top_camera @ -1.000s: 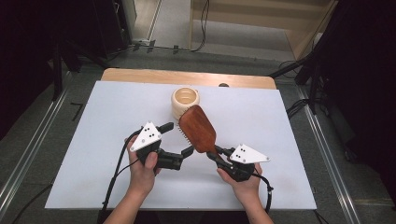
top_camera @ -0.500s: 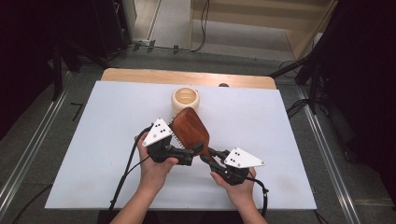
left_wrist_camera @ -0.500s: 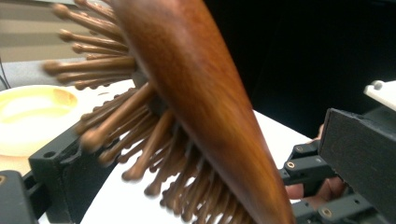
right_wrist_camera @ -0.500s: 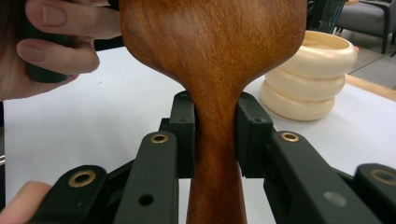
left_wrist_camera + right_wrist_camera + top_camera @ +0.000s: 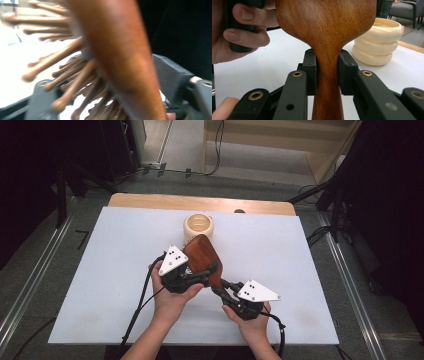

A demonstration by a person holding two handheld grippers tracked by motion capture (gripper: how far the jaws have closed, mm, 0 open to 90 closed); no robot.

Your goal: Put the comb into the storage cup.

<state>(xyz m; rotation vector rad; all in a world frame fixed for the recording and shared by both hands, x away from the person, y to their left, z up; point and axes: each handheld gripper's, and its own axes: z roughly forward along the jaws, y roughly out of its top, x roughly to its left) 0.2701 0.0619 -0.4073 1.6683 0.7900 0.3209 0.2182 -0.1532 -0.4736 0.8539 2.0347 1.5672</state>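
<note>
— What has just changed on your side?

— My left hand-held gripper [image 5: 202, 276] has just been closing its jaws around the head of the wooden hairbrush [image 5: 204, 260]. In the left gripper view the brush head [image 5: 112, 57] sits between the black jaws, bristles [image 5: 62, 75] toward one of them, but the picture is blurred and I cannot tell whether the pads already press on it.

— And the right?

— My right hand-held gripper [image 5: 223, 290] is clamped on the brush handle [image 5: 328, 75], one pad on each side of the narrow neck. The brush is held up off the white table [image 5: 100, 270], near its middle, just in front of the cream ribbed cup [image 5: 198, 226], which stands toward the far edge.

— What does that mean for the work?

— I judge it a handover: once the left grip is firm, the right can let go.

— How does it differ from a second ago?

— Then the left jaws stood wide open beside the brush, and the brush lay flatter, reaching out toward the cup. Now it is drawn back toward me, and the left gripper has come in over the head.
</note>
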